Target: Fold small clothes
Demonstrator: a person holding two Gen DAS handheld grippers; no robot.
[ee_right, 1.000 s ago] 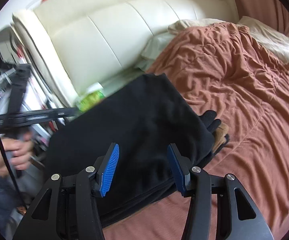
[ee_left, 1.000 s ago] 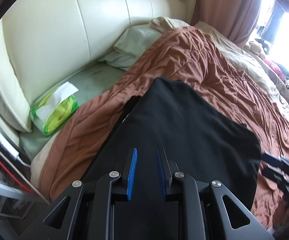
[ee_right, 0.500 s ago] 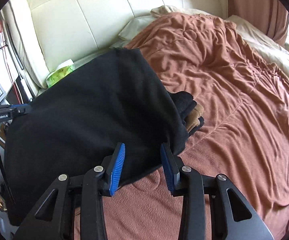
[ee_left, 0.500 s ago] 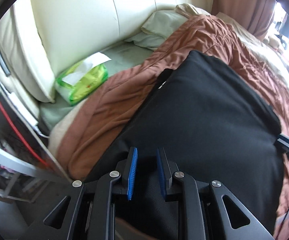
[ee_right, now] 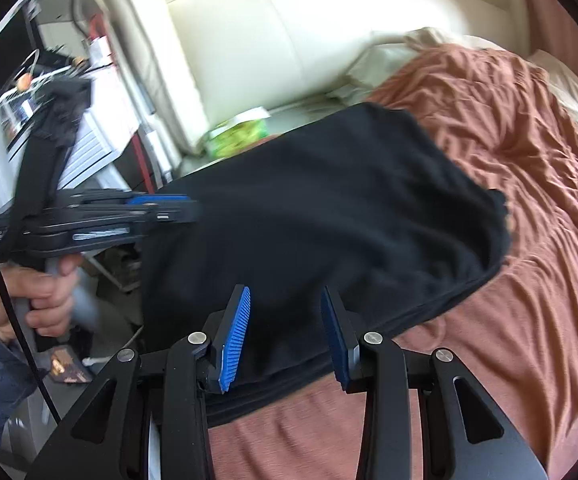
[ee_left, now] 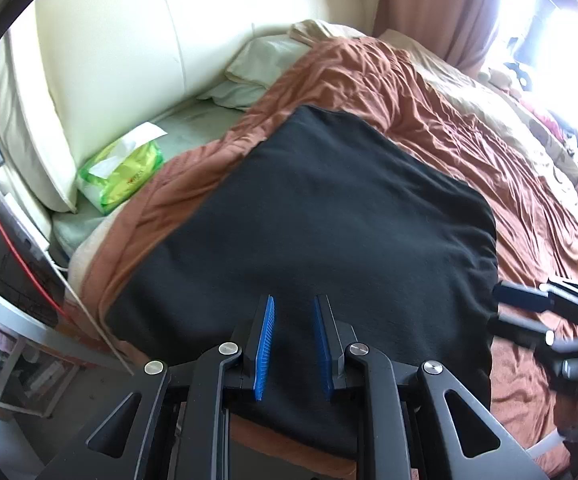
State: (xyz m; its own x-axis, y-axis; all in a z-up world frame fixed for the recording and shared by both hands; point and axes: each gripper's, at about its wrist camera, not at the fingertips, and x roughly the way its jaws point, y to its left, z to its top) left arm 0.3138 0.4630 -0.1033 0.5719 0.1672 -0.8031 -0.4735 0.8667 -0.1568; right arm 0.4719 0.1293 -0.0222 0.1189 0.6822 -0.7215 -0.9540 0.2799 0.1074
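A black garment [ee_left: 329,220] lies folded into a rough rectangle on the brown bedspread [ee_left: 469,120], near the bed's left corner. My left gripper [ee_left: 293,300] hangs over its near left part. The blue pads stand a narrow gap apart with bare faces, nothing pinched. From the right wrist view the same left gripper [ee_right: 193,212] reaches the garment's [ee_right: 329,220] left edge, held by a hand [ee_right: 45,292]. My right gripper [ee_right: 285,290] is open over the near right edge, where the stacked layers show. The left wrist view shows the right gripper [ee_left: 497,306] at the right edge.
A cream padded headboard [ee_left: 129,40] stands behind the bed. A green tissue pack [ee_left: 121,176] and a pale pillow [ee_left: 265,60] lie below it. Left of the bed are shelves with clutter [ee_right: 49,92] and cables. Wrinkled bedspread stretches away to the right.
Both grippers drew back toward the garment's near edge. The right jaws narrowed. The black and tan items beside the garment's right edge are now almost hidden behind it.
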